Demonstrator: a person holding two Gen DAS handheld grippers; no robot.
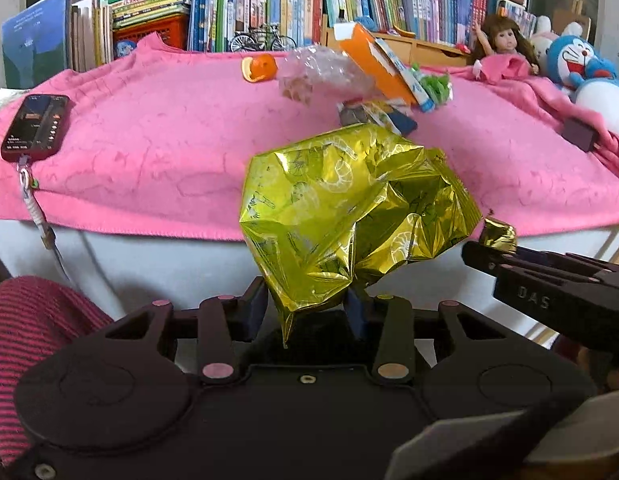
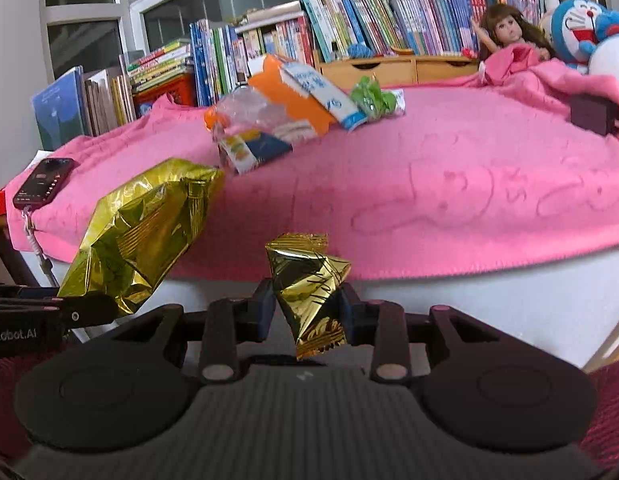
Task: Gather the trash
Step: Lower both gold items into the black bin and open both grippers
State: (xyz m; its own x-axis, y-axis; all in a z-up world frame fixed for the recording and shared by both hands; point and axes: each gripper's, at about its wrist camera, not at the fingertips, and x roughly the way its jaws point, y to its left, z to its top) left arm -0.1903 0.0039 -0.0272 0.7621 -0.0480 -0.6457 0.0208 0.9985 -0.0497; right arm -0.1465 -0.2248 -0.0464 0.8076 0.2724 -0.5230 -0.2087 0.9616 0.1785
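Note:
My left gripper [image 1: 307,308] is shut on the lower corner of a big crumpled yellow-green foil bag [image 1: 349,208], held in the air in front of the table's near edge. In the right wrist view the same bag [image 2: 141,232] hangs at the left. My right gripper [image 2: 307,308] is shut on a small gold foil wrapper [image 2: 309,280], whose tip [image 1: 499,234] shows at the right of the left wrist view. Further back on the pink blanket [image 2: 429,184] lies a heap of trash: an orange carton [image 1: 373,64], a clear plastic bag [image 1: 321,72], an orange peel [image 1: 259,67], a green wrapper [image 1: 437,86] and a blue packet [image 2: 253,148].
A phone [image 1: 35,126] with a strap lies at the blanket's left edge. A doll [image 1: 505,46], a blue plush toy [image 1: 581,60] and a dark box [image 1: 579,134] sit at the right. Books [image 1: 269,8] line the back. A striped sleeve [image 1: 29,320] shows at lower left.

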